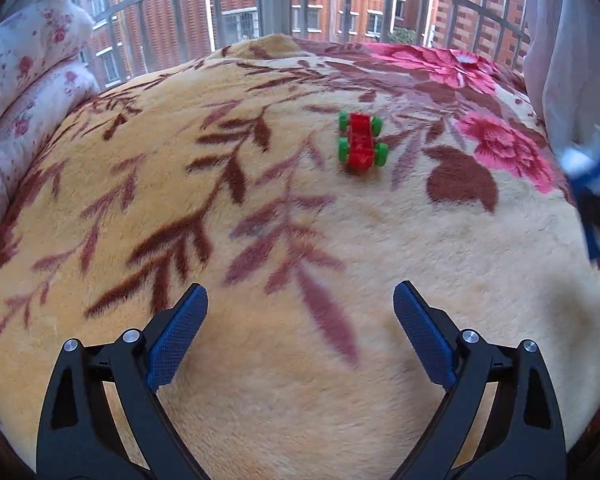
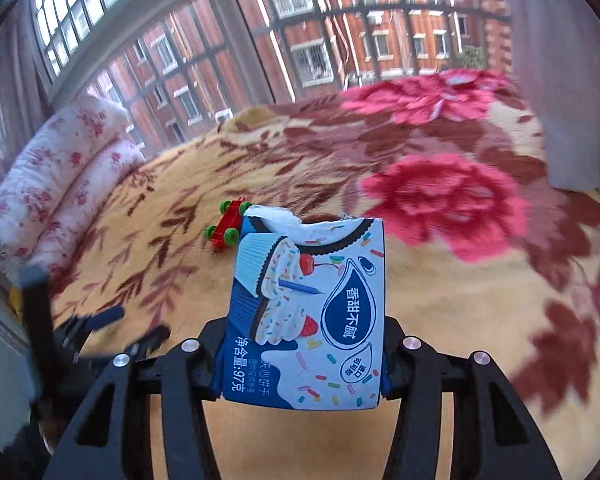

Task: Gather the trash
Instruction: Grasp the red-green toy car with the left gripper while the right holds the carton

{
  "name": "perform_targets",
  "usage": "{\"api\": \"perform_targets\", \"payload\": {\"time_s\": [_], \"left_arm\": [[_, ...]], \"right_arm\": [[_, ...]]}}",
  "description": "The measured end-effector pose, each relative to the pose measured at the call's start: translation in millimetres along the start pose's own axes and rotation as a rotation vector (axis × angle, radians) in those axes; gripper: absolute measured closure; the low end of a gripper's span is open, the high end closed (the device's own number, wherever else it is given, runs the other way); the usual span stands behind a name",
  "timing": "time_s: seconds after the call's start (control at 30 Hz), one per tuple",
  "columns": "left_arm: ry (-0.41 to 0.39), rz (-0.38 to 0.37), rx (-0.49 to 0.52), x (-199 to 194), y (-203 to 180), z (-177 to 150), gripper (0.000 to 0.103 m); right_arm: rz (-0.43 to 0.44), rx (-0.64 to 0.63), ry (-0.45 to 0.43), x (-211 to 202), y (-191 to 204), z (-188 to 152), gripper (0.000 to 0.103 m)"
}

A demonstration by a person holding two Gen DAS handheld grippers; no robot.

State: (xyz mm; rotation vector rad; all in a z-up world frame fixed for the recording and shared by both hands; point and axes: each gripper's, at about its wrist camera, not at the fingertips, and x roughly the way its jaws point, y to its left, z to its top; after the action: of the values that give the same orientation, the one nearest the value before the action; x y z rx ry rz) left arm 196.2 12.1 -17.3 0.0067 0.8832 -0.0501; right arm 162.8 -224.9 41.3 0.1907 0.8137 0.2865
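Observation:
My right gripper (image 2: 304, 360) is shut on a torn blue and white biscuit box (image 2: 308, 312) and holds it upright above the floral blanket (image 2: 440, 300). The box also shows blurred at the right edge of the left wrist view (image 1: 596, 196). My left gripper (image 1: 300, 300) is open and empty, low over the blanket (image 1: 260, 360); it also shows blurred at the lower left of the right wrist view (image 2: 120, 328). A red toy car with green wheels (image 1: 362, 142) lies on the blanket ahead of the left gripper, and behind the box in the right wrist view (image 2: 226, 230).
A rolled white quilt with red flowers (image 1: 24, 92) lies along the left side of the bed, also in the right wrist view (image 2: 60, 184). A barred window (image 1: 276, 4) runs behind the bed. A pale curtain (image 1: 572, 48) hangs at the right.

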Motion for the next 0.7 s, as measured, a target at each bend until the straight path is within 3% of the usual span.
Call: {"api": "perform_targets", "payload": {"time_s": [0.2, 0.4, 0.5, 0.57, 0.63, 0.7], "left_arm": [[0.014, -0.080, 0.018, 21, -27, 55, 0.011], [0.086, -0.115, -0.040, 86, -35, 95, 0.011], [0.105, -0.096, -0.055, 108, -34, 103, 0.014], [0.075, -0.040, -0.012, 110, -37, 104, 0.033], [0.051, -0.064, 0.005, 105, -37, 103, 0.066], [0.046, -0.077, 0.004, 101, -34, 102, 0.066]], "right_arm": [[0.038, 0.063, -0.109, -42, -7, -41, 0.051], [0.038, 0.063, -0.122, -52, -12, -62, 0.051], [0.047, 0.069, -0.118, -52, -16, -66, 0.051], [0.056, 0.083, -0.121, -51, -18, -68, 0.051], [0.066, 0.090, -0.124, -49, -17, -69, 0.051], [0.076, 0.097, -0.127, -48, -16, -69, 0.051]]}}
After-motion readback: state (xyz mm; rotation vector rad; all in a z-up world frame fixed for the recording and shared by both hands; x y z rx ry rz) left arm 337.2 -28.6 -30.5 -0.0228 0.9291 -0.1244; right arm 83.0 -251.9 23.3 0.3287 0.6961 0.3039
